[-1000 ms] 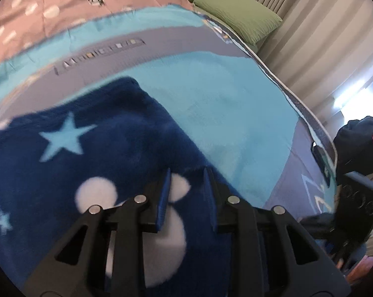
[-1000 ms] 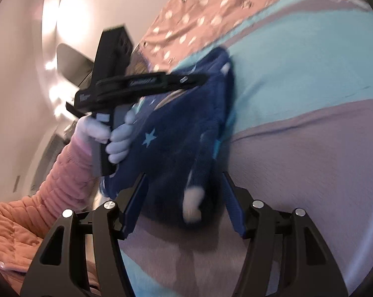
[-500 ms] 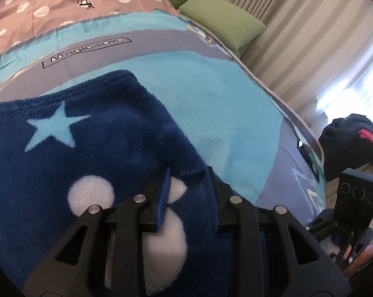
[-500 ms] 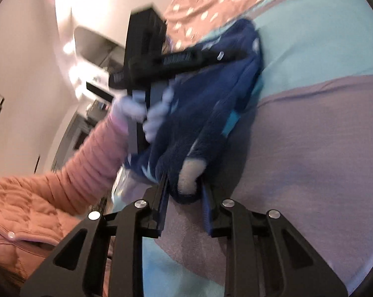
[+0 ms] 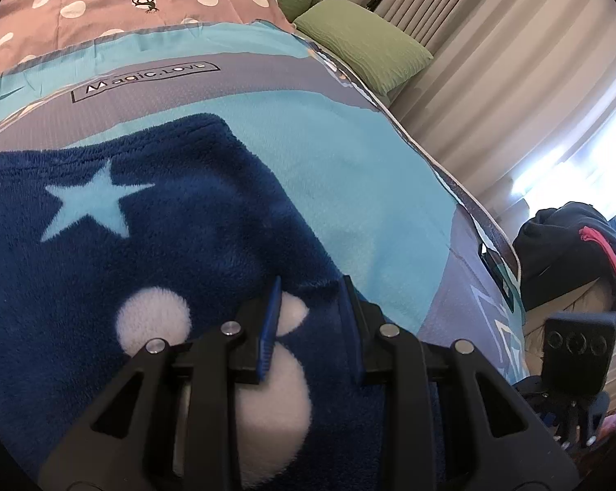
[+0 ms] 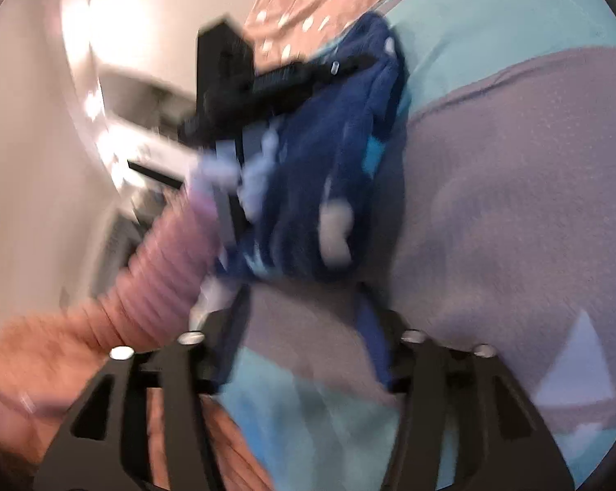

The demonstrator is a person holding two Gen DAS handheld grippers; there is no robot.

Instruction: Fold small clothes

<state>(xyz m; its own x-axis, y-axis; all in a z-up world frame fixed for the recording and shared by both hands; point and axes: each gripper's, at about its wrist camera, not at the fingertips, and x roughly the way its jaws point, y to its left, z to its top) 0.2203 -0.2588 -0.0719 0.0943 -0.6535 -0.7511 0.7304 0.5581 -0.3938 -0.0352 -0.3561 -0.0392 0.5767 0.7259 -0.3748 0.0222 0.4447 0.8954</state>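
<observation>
Since half a second ago the right tongs [image 6: 308, 311] have spread from a narrow grip at the lower end of the blue fleece garment [image 5: 152, 245] to a wide gap, and now sit just below that end, holding nothing; this view is blurred by motion. Left tongs [image 5: 310, 298] remain in place over the garment, fingers a narrow gap apart with fleece between them; whether they actually pinch the cloth cannot be told. Garment lies on the bed, on a turquoise and grey blanket [image 5: 349, 155], dark blue with a light blue star [image 5: 89, 204] and white patches. Right wrist view shows it bunched into folds beside the left hand [image 6: 242, 172], which holds its black tool above the cloth. Green pillow [image 5: 361, 45] rests at the head of the bed, beside striped curtains [image 5: 512, 82].
</observation>
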